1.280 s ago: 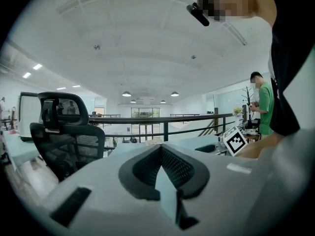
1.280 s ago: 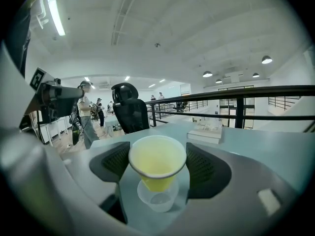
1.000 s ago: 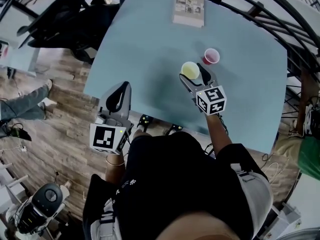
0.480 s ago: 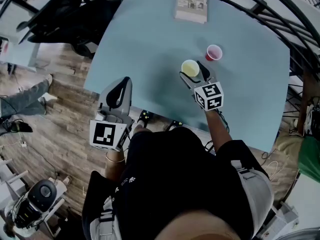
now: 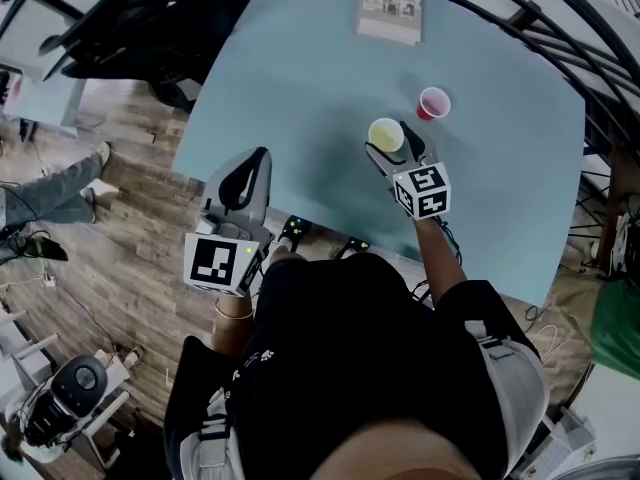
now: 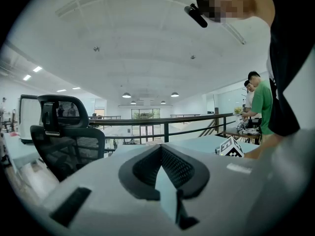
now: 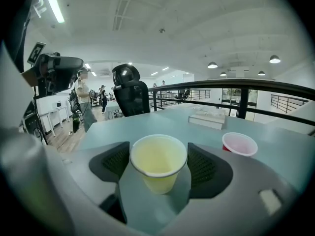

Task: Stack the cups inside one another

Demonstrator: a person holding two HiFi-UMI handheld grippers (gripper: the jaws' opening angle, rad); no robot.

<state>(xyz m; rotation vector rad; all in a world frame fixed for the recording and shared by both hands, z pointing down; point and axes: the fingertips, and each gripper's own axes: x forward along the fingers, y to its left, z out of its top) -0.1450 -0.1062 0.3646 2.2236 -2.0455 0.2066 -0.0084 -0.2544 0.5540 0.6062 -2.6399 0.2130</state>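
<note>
A yellow cup [image 5: 385,134] [image 7: 158,161] stands upright between the jaws of my right gripper [image 5: 392,145] [image 7: 158,165], whose pads press its sides near the rim, so the gripper is shut on it. A red cup [image 5: 434,102] [image 7: 239,144] stands on the pale blue table [image 5: 300,88], a short way beyond and to the right of the yellow one. My left gripper [image 5: 245,180] [image 6: 160,157] hangs off the table's near left edge, above the floor, with its jaws closed together and nothing between them.
A flat book or box [image 5: 390,6] [image 7: 206,119] lies at the table's far edge. A black office chair [image 5: 150,28] [image 6: 69,141] stands left of the table. A railing [image 5: 560,28] curves round the far right. A person in green [image 6: 258,102] stands off to the right.
The right gripper keeps its hold on the yellow cup and has edged slightly toward the red cup. The left gripper stays low at the table's near edge.
</note>
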